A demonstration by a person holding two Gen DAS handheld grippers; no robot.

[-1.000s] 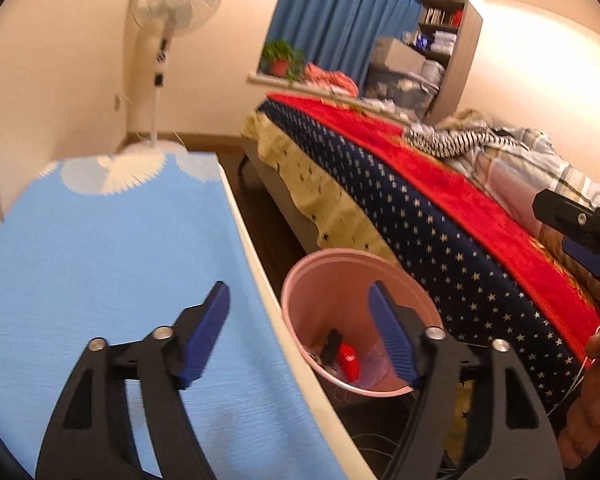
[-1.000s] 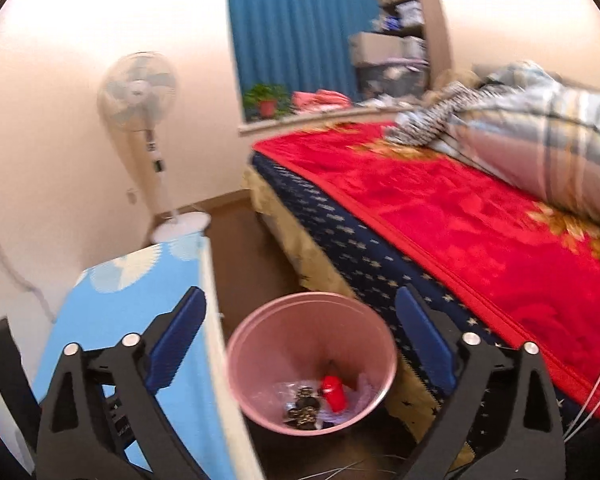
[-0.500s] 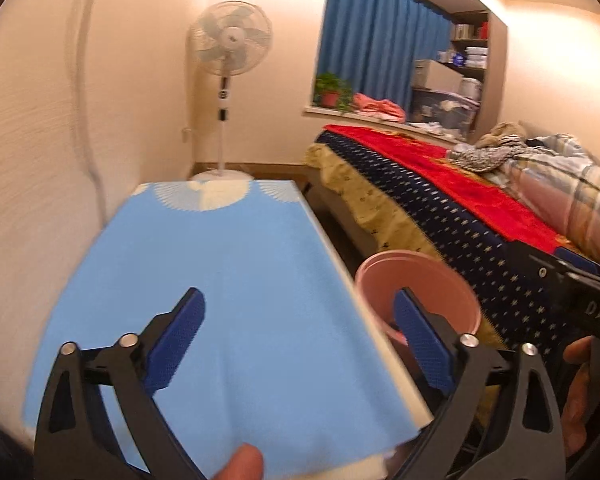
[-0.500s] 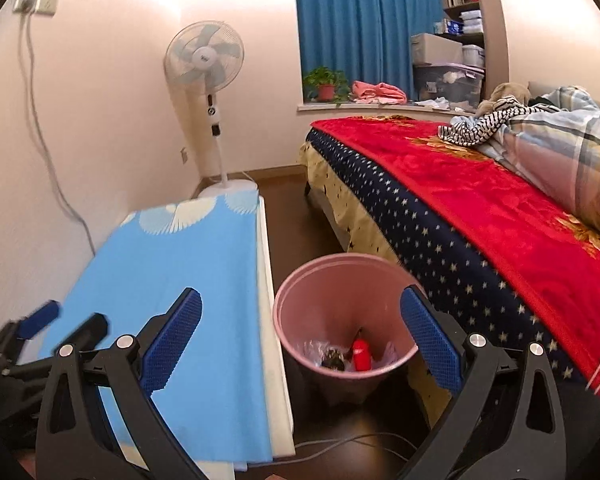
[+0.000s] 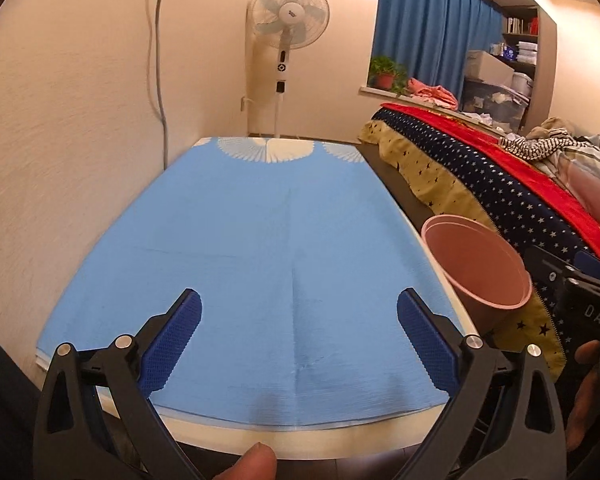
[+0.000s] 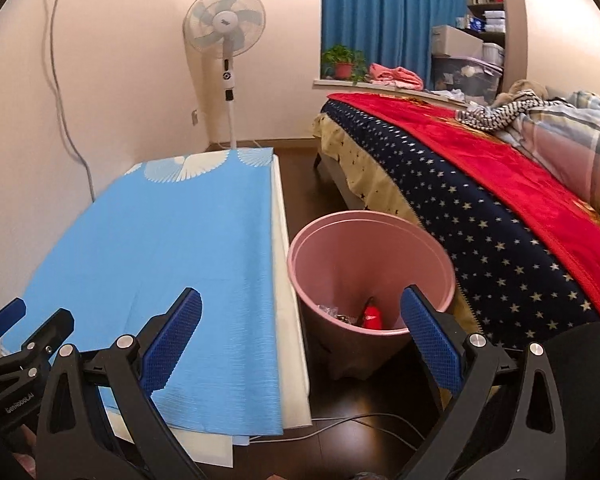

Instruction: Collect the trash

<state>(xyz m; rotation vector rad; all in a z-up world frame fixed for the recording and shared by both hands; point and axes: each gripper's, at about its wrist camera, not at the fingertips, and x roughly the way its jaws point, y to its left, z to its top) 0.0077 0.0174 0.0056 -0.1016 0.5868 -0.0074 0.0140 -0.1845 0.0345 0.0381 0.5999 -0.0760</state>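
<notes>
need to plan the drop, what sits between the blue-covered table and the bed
The pink trash bin stands on the dark floor between the table and the bed, clearest in the right wrist view.

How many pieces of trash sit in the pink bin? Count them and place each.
2 discernible: a red item and dark crumpled bits left of it, at the pink bin's bottom. The near rim may hide more.

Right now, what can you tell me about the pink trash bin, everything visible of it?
The pink trash bin is a round, smooth, plastic-looking pail that tapers toward its base. It stands upright on the dark floor, in the gap between the blue-covered table and the bed. It is open-topped with no lid. At the bottom lie a red item and some dark, crumpled scraps. Neither gripper touches it.
</notes>
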